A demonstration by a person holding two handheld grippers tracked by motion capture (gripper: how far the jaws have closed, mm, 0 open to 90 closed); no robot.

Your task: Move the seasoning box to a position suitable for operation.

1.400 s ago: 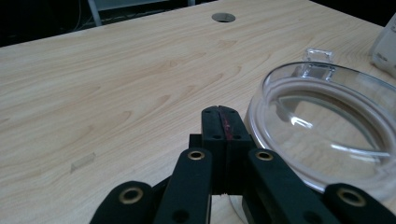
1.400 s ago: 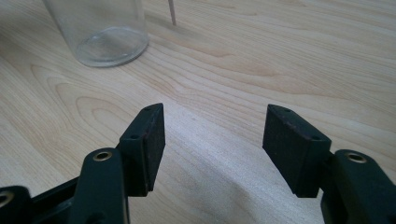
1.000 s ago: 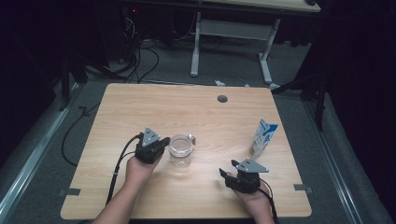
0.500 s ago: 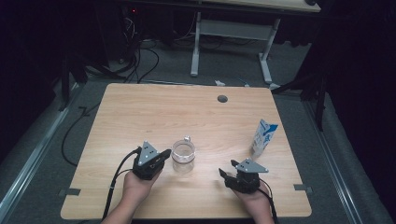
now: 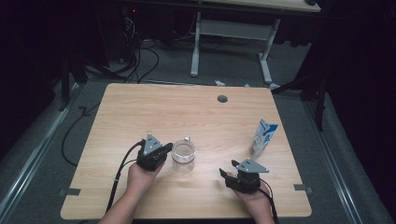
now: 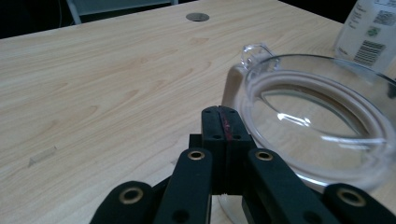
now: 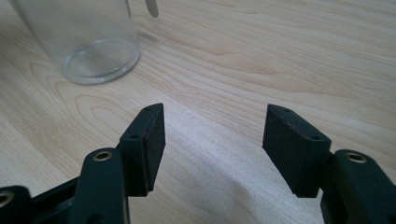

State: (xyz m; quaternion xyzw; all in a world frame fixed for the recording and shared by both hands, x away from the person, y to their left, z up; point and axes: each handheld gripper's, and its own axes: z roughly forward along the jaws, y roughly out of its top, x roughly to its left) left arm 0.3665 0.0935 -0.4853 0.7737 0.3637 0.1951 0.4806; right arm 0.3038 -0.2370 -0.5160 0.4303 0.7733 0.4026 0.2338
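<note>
Starting at the left of the high view, the left gripper [image 5: 164,150] is lying low over the table [image 5: 140,107] with its jaws clenched flat together on nothing, their tips sitting just beside the near-left wall of the glass jar [image 5: 183,153]. In the left gripper view the closed jaws [image 6: 223,126] are pointing at the jar [image 6: 317,126] from slightly above, and the rim is curving away to the right of them; whether the tips are actually touching the glass is hard to tell, since the wall is clear and the jaws are hiding the spot where they would meet.

The jar is standing upright near the middle of the table's near half, mouth open to the ceiling, so its long axis is running straight up. That is the relation the next move seems to turn on: the jar is lying right of the left gripper and close against it, so a grasp would need those jaws parted first.

Further right, the right gripper [image 5: 229,175] is resting well apart from the jar, its jaws [image 7: 212,140] standing released with bare wood between them, and the jar's base [image 7: 93,51] is showing up and to the left in its view. The left hand is plainly the nearer one. At the far right a milk carton [image 5: 265,136] is standing upright.
</note>
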